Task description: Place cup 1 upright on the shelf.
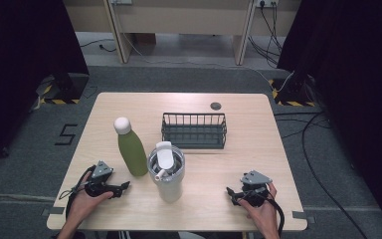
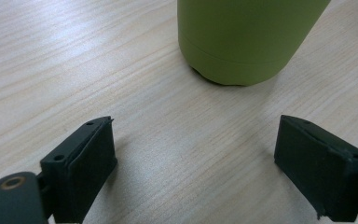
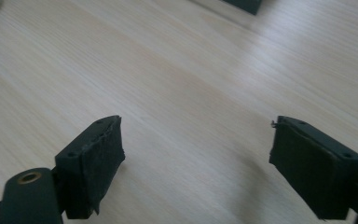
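**Inspector:** Left gripper [image 1: 125, 186], lower left of the high view: jaws are standing wide apart, holding nothing, low over the table [image 1: 238, 164]. In the left gripper view the base of the green bottle [image 2: 242, 42] is sitting at the upper centre, just beyond the jaws and not touching them.

**Assistant:** And the right gripper [image 1: 230, 192]?

**Inspector:** Lower right of the high view; jaws equally spread, nothing between them but bare wood. It is pointing toward the steel tumbler [image 1: 166, 172] at centre frame, well apart from it.

**Assistant:** So the step in hand?

**Inspector:** In my judgement, the left gripper is lining up on the green bottle, which is standing upright left of centre, just beside the tumbler. Advice: keep the bottle centred between the jaws and take it above the base, since a low, off-centre squeeze could tip so tall a bottle. Watch the tumbler alongside. The wire basket [image 1: 194, 130] is waiting above centre, well apart.
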